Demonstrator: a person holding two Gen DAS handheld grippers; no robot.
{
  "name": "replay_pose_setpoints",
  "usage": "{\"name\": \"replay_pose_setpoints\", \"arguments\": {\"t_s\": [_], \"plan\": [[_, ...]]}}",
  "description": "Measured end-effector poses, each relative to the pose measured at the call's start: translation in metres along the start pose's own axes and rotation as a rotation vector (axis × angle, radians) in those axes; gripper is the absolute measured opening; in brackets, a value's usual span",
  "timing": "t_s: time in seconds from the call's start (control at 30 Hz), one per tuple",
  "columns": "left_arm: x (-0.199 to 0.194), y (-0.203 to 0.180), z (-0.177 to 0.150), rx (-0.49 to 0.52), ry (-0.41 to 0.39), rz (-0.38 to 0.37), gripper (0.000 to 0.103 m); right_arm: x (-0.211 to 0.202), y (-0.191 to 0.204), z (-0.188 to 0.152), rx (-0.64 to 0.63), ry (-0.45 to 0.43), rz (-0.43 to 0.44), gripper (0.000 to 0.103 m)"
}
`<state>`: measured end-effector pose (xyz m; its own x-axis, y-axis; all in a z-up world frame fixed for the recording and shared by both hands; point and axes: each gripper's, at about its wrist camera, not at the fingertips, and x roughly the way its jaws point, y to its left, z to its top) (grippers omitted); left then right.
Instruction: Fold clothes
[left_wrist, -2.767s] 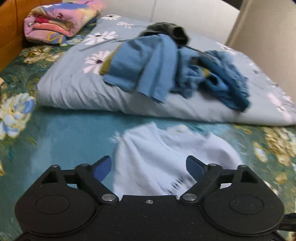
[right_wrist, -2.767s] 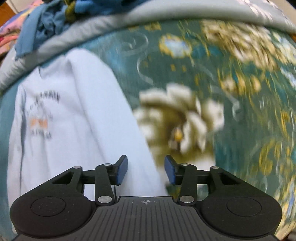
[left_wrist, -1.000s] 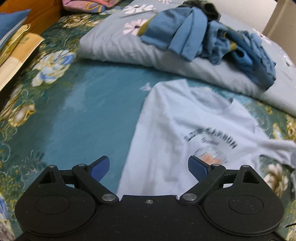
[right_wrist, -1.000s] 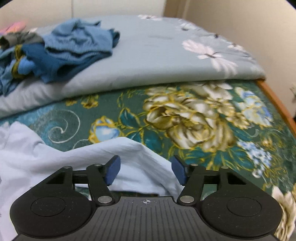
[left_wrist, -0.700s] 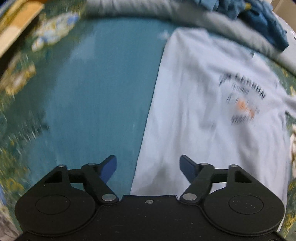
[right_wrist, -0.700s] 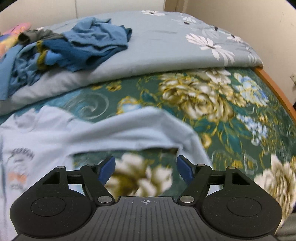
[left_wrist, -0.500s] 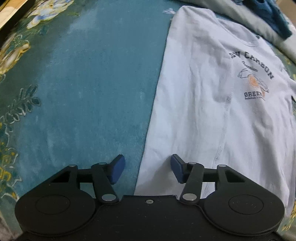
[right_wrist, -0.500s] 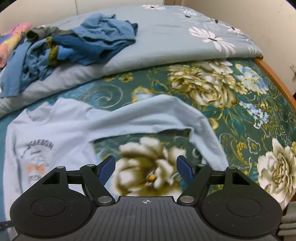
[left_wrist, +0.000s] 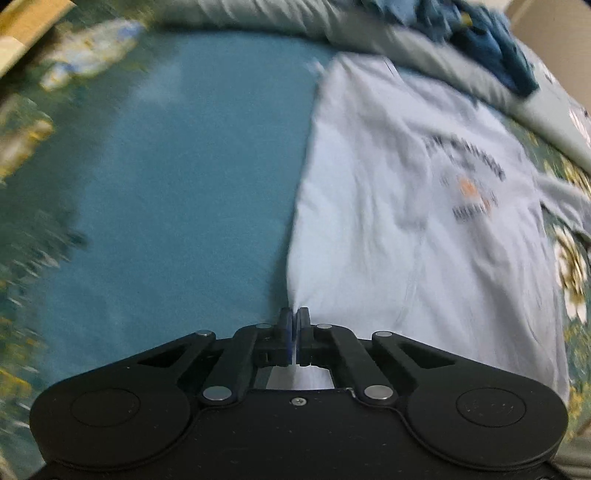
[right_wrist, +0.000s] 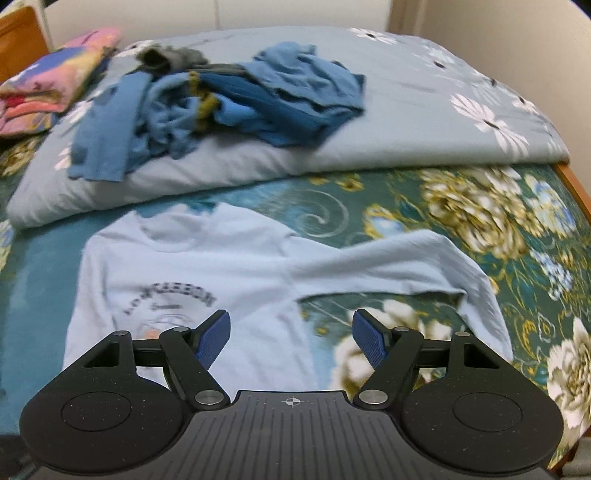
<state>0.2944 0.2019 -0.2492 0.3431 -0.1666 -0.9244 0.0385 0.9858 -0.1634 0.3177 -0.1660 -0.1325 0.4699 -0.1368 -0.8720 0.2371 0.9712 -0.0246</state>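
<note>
Pinching shirt (left_wrist: 388, 192) hem, left claw (left_wrist: 294, 321), right claw (right_wrist: 291, 336) spread

We see a bed under a teal floral bedspread (right_wrist: 461, 206). On it lie a pale blue T-shirt (right_wrist: 229, 266) spread flat (one sleeve out to the side), a grey flowered quilt (right_wrist: 424, 122) and a folded pink blanket (right_wrist: 51, 85).

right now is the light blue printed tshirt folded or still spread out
Spread out: the light blue printed t-shirt lies flat on the teal floral bedspread, chest print up, one sleeve extended sideways. No fold shows.
</note>
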Motion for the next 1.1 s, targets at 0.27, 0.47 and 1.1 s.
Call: {"name": "replay_pose_setpoints", "arguments": {"t_s": [0.27,0.47,1.1], "plan": [[-0.009,0.07,0.052,-0.024,-0.115,0.179,0.0,-0.006,0.038,0.004,-0.044,0.015,0.029,0.071],[0.007,0.105,0.098,0.031,-0.126,0.26,0.0,-0.01,0.044,0.0,-0.056,0.032,0.001,0.071],[-0.049,0.091,0.078,-0.146,-0.226,0.16,0.057,0.009,-0.021,-0.059,0.006,0.189,-0.085,0.083]]}}
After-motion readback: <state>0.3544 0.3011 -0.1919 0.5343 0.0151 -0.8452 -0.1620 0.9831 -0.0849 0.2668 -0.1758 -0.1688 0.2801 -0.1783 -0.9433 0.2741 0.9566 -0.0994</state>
